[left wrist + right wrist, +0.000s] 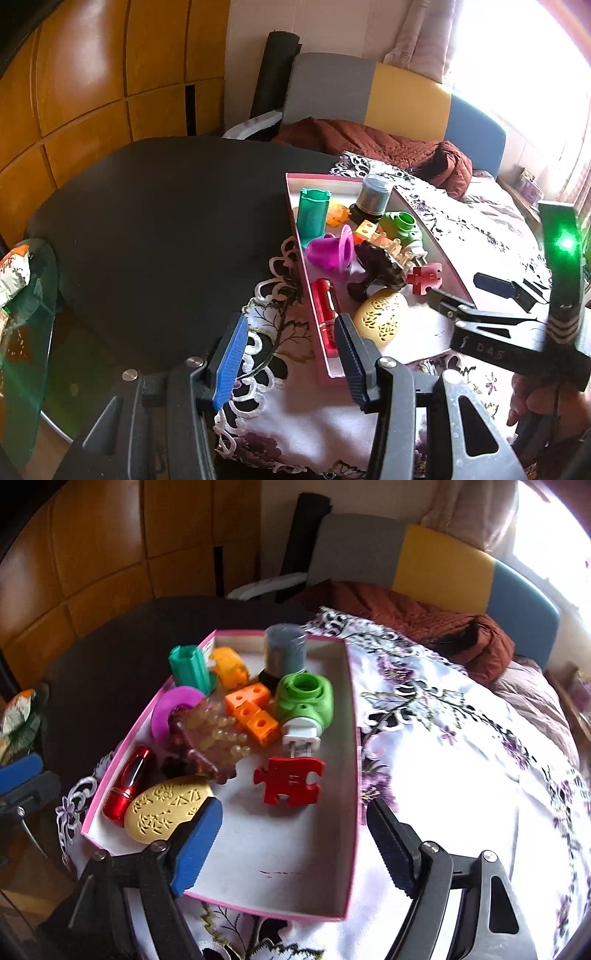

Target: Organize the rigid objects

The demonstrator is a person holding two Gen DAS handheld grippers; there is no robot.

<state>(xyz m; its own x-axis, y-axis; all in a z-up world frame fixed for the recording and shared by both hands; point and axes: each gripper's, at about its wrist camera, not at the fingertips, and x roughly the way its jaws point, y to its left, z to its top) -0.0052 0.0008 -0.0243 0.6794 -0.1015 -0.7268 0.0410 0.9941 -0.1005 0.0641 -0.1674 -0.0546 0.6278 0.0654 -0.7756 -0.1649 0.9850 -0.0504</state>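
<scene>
A pink-rimmed shallow box [352,716] lies on a flowered cloth and holds several small objects: a red puzzle piece [290,781], a yellow patterned oval [164,812], a red cylinder [127,782], orange blocks [251,710], a green plug-in device [304,699], a teal holder [190,668], a magenta cup [175,710] and a grey jar [284,653]. The box also shows in the left wrist view [321,354]. My right gripper [295,845] is open and empty over the box's near end. My left gripper [291,354] is open and empty at the box's near left corner.
A dark round table [155,229] lies left of the cloth [461,775]. A sofa with a rust-brown blanket [424,624] stands behind. A snack bag [14,269] sits on a glass side table at far left. The right gripper's body [517,332] shows at right in the left wrist view.
</scene>
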